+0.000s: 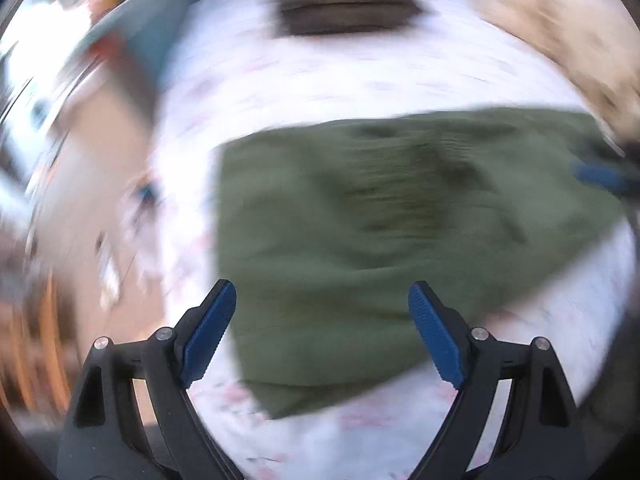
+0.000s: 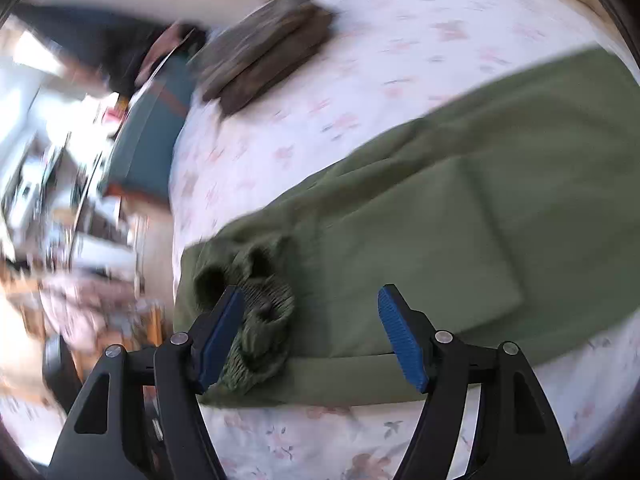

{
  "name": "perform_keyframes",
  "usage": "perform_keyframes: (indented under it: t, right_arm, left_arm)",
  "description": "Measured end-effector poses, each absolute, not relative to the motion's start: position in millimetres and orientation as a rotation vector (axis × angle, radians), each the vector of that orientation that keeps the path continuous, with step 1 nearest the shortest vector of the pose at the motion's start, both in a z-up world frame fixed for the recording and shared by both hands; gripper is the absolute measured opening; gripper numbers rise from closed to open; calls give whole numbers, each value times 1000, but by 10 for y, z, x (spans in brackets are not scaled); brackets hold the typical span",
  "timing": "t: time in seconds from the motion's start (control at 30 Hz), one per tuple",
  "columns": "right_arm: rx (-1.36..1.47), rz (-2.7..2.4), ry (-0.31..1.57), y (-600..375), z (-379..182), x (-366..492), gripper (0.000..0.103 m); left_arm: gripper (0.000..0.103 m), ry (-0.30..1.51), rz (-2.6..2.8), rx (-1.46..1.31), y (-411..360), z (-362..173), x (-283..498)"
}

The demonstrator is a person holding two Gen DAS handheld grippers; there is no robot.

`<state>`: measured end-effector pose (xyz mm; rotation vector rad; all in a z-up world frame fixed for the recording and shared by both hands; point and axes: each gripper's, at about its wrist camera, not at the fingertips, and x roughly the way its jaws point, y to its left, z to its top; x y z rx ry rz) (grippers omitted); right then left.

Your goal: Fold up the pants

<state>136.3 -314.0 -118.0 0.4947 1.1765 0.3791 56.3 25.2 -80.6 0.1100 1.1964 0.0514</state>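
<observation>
Olive green pants [image 1: 360, 240] lie spread on a bed with a white floral sheet [image 1: 320, 80]. In the left wrist view my left gripper [image 1: 322, 300] is open and empty above the pants' near edge; the picture is blurred. In the right wrist view the pants [image 2: 460, 220] show a flat pocket panel and a bunched ribbed waistband [image 2: 260, 312] at the left. My right gripper [image 2: 310, 308] is open and empty just above the waistband end. Its blue pad [image 1: 600, 176] shows at the right edge of the left wrist view.
A dark folded garment [image 2: 268, 68] lies at the far part of the bed; it also shows in the left wrist view [image 1: 344, 8]. A beige fuzzy blanket [image 1: 560, 40] sits at the far right. The bed's left edge drops to a cluttered room [image 2: 80, 200].
</observation>
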Motion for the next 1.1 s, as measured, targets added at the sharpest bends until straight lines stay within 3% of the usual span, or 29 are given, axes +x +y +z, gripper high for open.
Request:
perform_keyframes:
  t: [0.13, 0.3, 0.37, 0.43, 0.5, 0.63, 0.8, 0.87, 0.9, 1.1]
  right_arm:
    - [330, 486, 1197, -2527, -1193, 1397, 73]
    - [152, 573, 1187, -1774, -1261, 1571, 71]
    - [120, 554, 1228, -1597, -1421, 1678, 61]
    - [133, 563, 1292, -1473, -1610, 1796, 21]
    - [176, 569, 1284, -1474, -1637, 1899, 5]
    - [251, 523, 1203, -1660, -1463, 2169, 5]
    - [72, 476, 1329, -1626, -1854, 2333, 7]
    - [86, 487, 1292, -1730, -1681, 2260, 16]
    - [88, 477, 1279, -1781, -1586, 2220, 29]
    - [183, 576, 1188, -2040, -897, 1676, 30]
  left_arm:
    - [86, 1373, 150, -64, 560, -1230, 627]
    - [86, 1396, 164, -38, 529, -1453, 604]
    - [86, 1412, 160, -41, 521, -1487, 645]
    - [86, 1420, 163, -62, 543, -1478, 661]
    - [87, 1424, 160, -60, 541, -1505, 626]
    - [88, 1446, 137, -54, 477, -1574, 585]
    - [88, 1451, 136, -60, 459, -1561, 575]
    - [87, 1429, 131, -83, 464, -1479, 555]
    - [87, 1413, 119, -95, 456, -1421, 551]
    - [84, 1265, 9, -171, 317, -981, 532]
